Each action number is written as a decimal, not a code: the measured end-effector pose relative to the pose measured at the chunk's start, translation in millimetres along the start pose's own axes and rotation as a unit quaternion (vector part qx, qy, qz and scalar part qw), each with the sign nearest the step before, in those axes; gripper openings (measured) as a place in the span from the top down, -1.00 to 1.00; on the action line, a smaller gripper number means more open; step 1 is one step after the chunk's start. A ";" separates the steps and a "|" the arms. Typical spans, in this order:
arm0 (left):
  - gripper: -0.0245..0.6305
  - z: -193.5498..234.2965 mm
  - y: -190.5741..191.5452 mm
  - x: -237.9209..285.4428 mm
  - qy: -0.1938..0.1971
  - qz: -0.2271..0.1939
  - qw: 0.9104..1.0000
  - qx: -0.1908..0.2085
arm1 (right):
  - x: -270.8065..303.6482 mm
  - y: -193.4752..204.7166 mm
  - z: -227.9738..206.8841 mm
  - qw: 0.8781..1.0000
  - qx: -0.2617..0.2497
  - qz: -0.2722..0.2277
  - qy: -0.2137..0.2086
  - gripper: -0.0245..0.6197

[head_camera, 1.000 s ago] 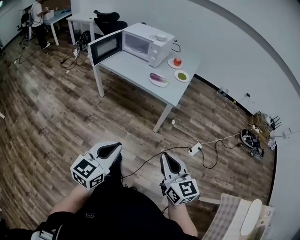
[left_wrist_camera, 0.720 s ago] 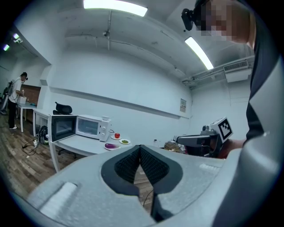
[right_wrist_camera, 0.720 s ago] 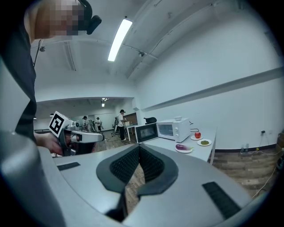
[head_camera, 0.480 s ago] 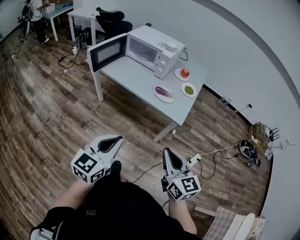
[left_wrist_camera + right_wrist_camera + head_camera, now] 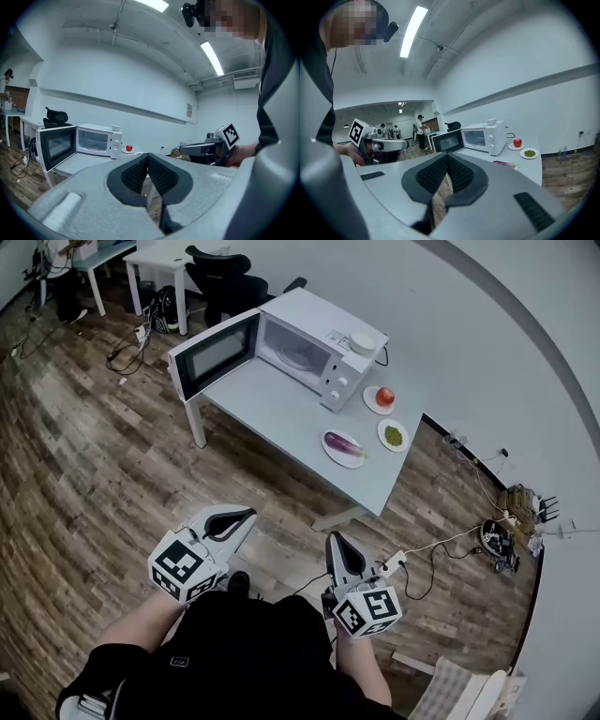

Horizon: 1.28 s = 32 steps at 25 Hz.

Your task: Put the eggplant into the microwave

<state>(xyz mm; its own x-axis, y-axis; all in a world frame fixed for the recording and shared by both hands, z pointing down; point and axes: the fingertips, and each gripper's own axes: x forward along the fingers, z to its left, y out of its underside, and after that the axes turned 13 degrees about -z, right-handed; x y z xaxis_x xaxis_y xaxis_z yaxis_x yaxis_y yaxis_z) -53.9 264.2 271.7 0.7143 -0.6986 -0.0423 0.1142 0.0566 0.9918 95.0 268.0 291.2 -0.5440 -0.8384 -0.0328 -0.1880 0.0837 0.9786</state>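
A purple eggplant (image 5: pixel 343 443) lies on a white plate on the grey table (image 5: pixel 281 413), to the right of the white microwave (image 5: pixel 305 338). The microwave's door (image 5: pixel 214 354) hangs open to the left. My left gripper (image 5: pixel 246 514) and right gripper (image 5: pixel 334 538) are held side by side over the wood floor, well short of the table, both shut with nothing in them. From the right gripper view the eggplant (image 5: pixel 504 163) shows just past the jaws, and the microwave (image 5: pixel 485 136) stands behind it. The left gripper view shows the microwave (image 5: pixel 96 139) far ahead.
A plate with a red apple (image 5: pixel 384 396) and a plate of green food (image 5: pixel 394 435) sit near the eggplant. A power strip (image 5: pixel 392 562) and cables lie on the floor at the right. A black chair (image 5: pixel 220 273) stands behind the table.
Both grippers have been carried forward over the floor toward the table, so the table and microwave look nearer and larger. Both pairs of jaws stay shut.
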 end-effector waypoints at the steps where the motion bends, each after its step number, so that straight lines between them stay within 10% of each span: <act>1: 0.90 7.3 0.2 2.9 0.002 0.001 1.000 -0.002 | 7.0 2.7 -0.8 1.000 0.001 0.003 0.002 0.89; 32: 0.90 111.5 31.3 207.6 -0.007 0.062 0.998 -0.020 | 169.6 19.8 -178.9 0.998 0.051 0.039 -0.015 0.89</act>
<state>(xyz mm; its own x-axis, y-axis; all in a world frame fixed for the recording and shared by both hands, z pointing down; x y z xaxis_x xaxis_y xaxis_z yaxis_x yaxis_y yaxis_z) 20.9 41.4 307.3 0.7146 -0.6947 0.0825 0.0538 0.1722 0.9836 145.3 31.0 341.3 -0.5843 -0.8108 0.0341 -0.2256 0.2027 0.9529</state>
